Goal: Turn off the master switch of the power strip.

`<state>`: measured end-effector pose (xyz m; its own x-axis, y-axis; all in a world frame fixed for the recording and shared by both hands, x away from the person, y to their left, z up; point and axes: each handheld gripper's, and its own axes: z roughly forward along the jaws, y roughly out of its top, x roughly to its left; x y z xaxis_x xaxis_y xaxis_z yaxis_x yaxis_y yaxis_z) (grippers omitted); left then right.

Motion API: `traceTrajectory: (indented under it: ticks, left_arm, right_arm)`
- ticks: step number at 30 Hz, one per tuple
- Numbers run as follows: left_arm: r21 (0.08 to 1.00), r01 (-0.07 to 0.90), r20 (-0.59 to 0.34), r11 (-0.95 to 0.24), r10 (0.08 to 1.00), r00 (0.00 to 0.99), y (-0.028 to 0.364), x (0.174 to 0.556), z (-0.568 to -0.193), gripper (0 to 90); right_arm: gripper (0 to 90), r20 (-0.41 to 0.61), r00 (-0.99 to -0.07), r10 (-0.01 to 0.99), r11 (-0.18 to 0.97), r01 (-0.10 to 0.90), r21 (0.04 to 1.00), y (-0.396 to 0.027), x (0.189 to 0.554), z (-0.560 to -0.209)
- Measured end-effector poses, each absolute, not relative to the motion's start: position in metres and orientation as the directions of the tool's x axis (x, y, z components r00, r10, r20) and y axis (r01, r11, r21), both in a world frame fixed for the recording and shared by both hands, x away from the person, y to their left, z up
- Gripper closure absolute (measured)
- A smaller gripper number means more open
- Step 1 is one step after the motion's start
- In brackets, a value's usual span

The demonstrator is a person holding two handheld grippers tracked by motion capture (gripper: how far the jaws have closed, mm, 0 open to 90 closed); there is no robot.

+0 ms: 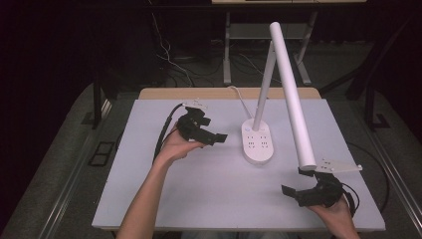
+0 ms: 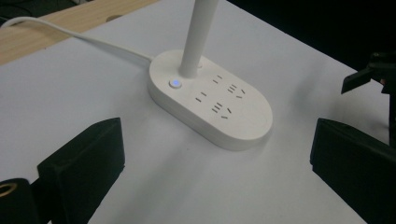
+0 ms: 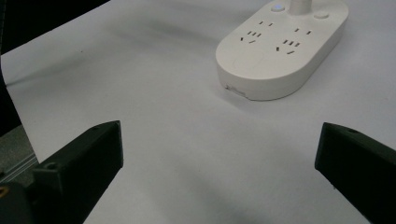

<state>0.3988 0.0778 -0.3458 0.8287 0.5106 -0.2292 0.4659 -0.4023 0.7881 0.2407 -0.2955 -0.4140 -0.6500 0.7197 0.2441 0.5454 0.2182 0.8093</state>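
An approach is judged under way: the left tool (image 1: 218,138), spread wide and empty, is aimed at the lamp base (image 1: 258,141) at its 3 o'clock; the right tool (image 1: 290,194) is likewise wide. Next, the lit button (image 2: 175,83) probably needs pressing.

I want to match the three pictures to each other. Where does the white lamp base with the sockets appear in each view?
High view: lamp base at the table's centre, between the two grippers.
Left gripper view: lamp base at upper centre, beyond the open jaws.
Right gripper view: lamp base at upper right.
Shared landmark: the blue-lit button beside the lamp stem.
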Motion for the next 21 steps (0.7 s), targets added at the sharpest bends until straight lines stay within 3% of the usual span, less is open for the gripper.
traceTrajectory:
  ticks: [21]
  left_arm:
    - [0.779, 0.47, -0.217, -0.415, 0.525, 0.823, 0.052, 0.437, -0.345, 3.9]
  right_arm:
    - [0.6, 0.252, -0.648, 0.719, 0.211, 0.549, 0.809, -0.297, 0.241, -0.414]
